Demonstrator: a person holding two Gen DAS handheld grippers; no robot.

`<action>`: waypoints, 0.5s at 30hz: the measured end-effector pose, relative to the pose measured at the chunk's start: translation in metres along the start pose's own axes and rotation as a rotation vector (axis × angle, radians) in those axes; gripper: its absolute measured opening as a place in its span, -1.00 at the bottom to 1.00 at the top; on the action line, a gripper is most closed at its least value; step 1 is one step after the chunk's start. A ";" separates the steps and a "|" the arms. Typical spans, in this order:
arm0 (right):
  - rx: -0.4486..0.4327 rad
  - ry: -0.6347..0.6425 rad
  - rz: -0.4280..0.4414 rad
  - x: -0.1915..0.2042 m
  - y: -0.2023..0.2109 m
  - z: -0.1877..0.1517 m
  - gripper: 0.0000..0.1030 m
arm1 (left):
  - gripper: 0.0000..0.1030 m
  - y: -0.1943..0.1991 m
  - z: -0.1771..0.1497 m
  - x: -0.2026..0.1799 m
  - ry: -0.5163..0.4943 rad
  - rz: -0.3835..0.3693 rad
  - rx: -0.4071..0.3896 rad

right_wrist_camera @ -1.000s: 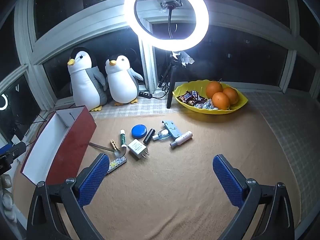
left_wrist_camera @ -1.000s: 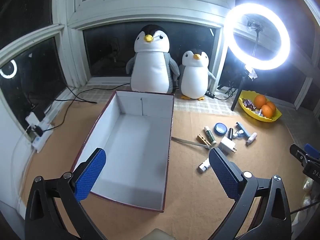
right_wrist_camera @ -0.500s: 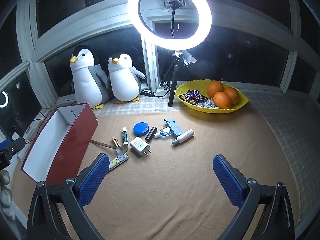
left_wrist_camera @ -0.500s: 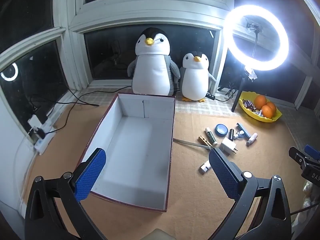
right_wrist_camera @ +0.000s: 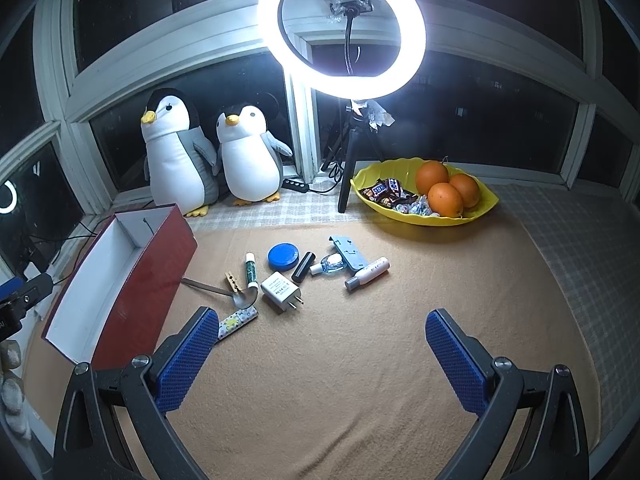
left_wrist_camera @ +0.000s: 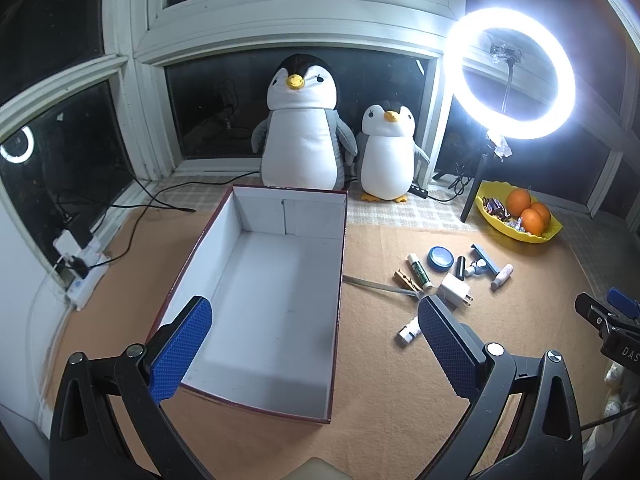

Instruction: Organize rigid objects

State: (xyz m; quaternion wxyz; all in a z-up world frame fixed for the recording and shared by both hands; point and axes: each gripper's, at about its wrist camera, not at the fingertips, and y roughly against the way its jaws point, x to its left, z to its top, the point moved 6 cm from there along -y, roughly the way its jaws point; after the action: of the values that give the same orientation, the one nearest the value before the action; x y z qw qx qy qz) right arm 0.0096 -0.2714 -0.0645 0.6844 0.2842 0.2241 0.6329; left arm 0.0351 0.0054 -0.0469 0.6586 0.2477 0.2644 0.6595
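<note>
An empty dark red box (left_wrist_camera: 276, 288) with a white inside (right_wrist_camera: 120, 284) lies on the tan mat. Right of it sits a scatter of small items: a white charger plug (right_wrist_camera: 280, 290), a blue round tin (right_wrist_camera: 283, 256), a spoon (right_wrist_camera: 224, 290), a clothespin (right_wrist_camera: 233, 281), a green-labelled stick (right_wrist_camera: 251, 270), a black tube (right_wrist_camera: 303, 267), a white bottle (right_wrist_camera: 368, 273) and a patterned tube (right_wrist_camera: 237, 322). My left gripper (left_wrist_camera: 316, 344) hovers open over the box's near end. My right gripper (right_wrist_camera: 324, 354) hangs open above bare mat, nearer than the items.
Two plush penguins (left_wrist_camera: 304, 128) (right_wrist_camera: 248, 156) stand by the window. A ring light on a stand (right_wrist_camera: 342, 24) rises behind the items. A yellow bowl (right_wrist_camera: 480, 208) holds oranges and sweets. Cables and a power strip (left_wrist_camera: 80, 260) lie at the left.
Both cameras have drawn slightly back and up, so the box and the items sit a little farther off. Both grippers stay open and nothing on the mat has moved.
</note>
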 end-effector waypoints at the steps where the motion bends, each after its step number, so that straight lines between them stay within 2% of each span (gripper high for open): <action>1: -0.001 0.001 -0.001 0.000 -0.001 0.000 0.98 | 0.99 0.000 0.000 0.000 0.001 0.000 0.001; 15: 0.014 0.004 -0.001 0.005 -0.009 -0.004 0.98 | 0.99 -0.004 -0.002 0.005 0.006 0.005 0.011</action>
State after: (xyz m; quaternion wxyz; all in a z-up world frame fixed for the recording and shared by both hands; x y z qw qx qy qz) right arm 0.0144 -0.2666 -0.0731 0.6823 0.2874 0.2301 0.6317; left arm 0.0366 0.0098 -0.0513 0.6549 0.2498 0.2694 0.6604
